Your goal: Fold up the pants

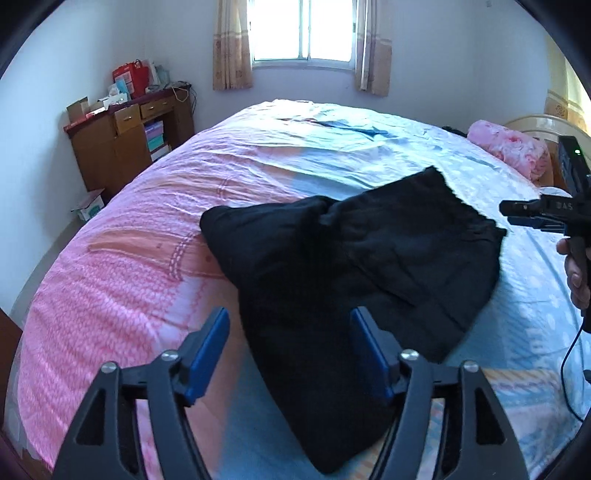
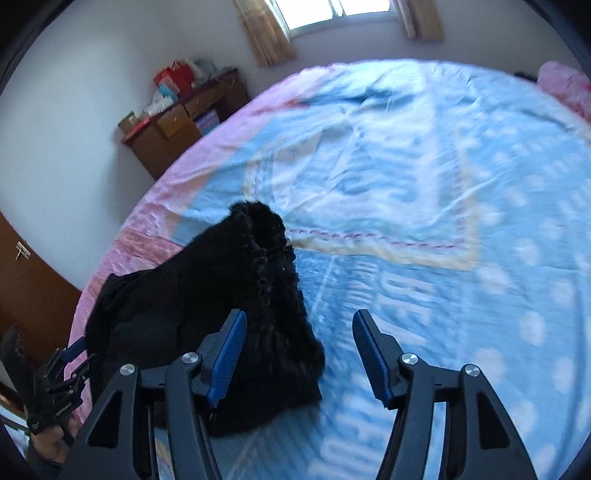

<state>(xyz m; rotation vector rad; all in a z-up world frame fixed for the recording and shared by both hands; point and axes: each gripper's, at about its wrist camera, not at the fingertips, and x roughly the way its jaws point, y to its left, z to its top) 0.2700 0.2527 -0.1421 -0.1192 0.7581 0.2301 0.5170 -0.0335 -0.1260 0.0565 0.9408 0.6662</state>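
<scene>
- The black pants (image 1: pixel 343 266) lie in a loose, partly doubled heap on the bed (image 1: pixel 122 280), waistband toward 2 o'clock in the left wrist view.
- Left hand-held gripper (image 1: pixel 290 354) hovers over the near leg, jaws apart, holding nothing.
- Right hand-held gripper (image 2: pixel 299 354) is likewise spread and empty, beside the waistband (image 2: pixel 266 258).
- Judged step: between folds; next, each should pinch an edge and square the cloth.

A home bedroom: a wide bed (image 1: pixel 155 258), a curtained window (image 1: pixel 301 33), and a cluttered wooden desk (image 1: pixel 125 144).
</scene>
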